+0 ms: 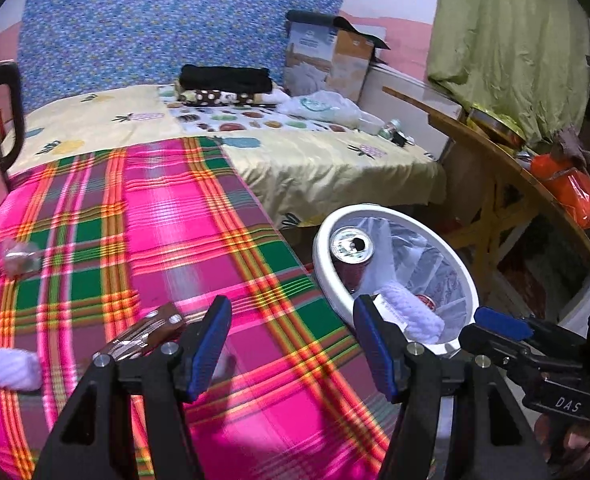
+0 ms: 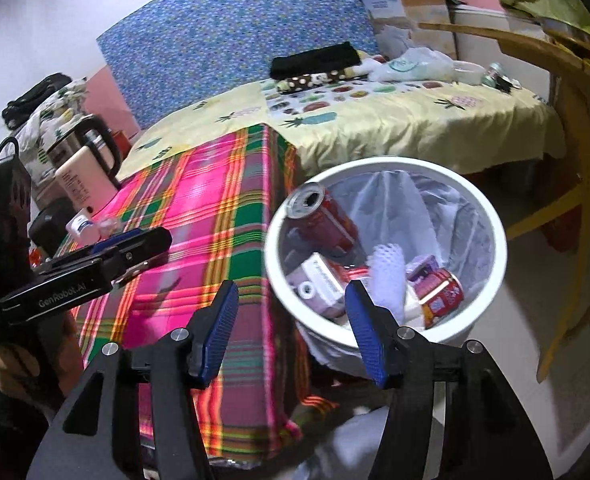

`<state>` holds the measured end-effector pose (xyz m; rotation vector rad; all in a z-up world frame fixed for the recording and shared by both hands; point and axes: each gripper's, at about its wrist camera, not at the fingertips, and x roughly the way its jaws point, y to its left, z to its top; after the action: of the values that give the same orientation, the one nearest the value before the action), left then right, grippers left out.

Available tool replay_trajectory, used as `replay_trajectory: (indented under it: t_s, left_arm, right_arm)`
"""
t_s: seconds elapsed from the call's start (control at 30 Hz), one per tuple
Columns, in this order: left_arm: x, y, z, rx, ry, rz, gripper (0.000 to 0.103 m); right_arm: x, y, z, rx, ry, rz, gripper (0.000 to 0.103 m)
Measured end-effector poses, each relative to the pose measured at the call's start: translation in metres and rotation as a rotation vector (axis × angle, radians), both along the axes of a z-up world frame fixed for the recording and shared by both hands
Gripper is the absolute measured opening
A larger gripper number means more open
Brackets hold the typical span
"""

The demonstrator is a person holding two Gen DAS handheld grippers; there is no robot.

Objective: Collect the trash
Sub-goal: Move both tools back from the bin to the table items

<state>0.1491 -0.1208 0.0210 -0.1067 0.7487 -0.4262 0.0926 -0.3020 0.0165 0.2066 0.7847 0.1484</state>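
Both the left claw and right claw are released, empty; the blurred scrap, possibly plastic, could slip when pinched.

A pink, green and orange plaid cloth covers the near surface, its right edge hanging down. Beyond it lies a pale yellow pineapple-print bedsheet. A blue patterned mattress stands upright against the wall at the bed's far edge. Folded black fabric rests on a dotted brown cloth near that far edge, with a cardboard box at the far right corner. A wooden table stands right of the bed, under a green curtain. An electric kettle stands by the plaid cloth's left edge.
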Motion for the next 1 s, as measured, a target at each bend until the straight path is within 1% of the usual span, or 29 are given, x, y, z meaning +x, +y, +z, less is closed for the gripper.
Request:
replay_trajectory:
  t_s: [0.1,0.27,0.4,0.57,1.0]
  left_arm:
    - [-0.007,0.01,0.0,0.013,-0.01,0.03,0.065]
    - [-0.017,0.029,-0.002,0.014,-0.014,0.075,0.065]
    - [-0.027,0.046,-0.004,0.013,-0.016,0.113,0.065]
    - [-0.037,0.068,-0.01,0.022,-0.01,0.166,0.065]
    - [-0.051,0.13,-0.017,0.036,0.008,0.346,0.065]
  right_arm:
    - [-0.001,0.01,0.001,-0.003,-0.008,0.024,0.057]
    - [0.001,0.024,0.001,-0.005,-0.008,0.065,0.057]
    - [0.003,0.038,0.0,0.003,0.001,0.104,0.057]
    - [0.004,0.054,-0.002,-0.013,0.012,0.157,0.057]
    - [0.014,0.089,-0.002,-0.003,0.026,0.255,0.055]
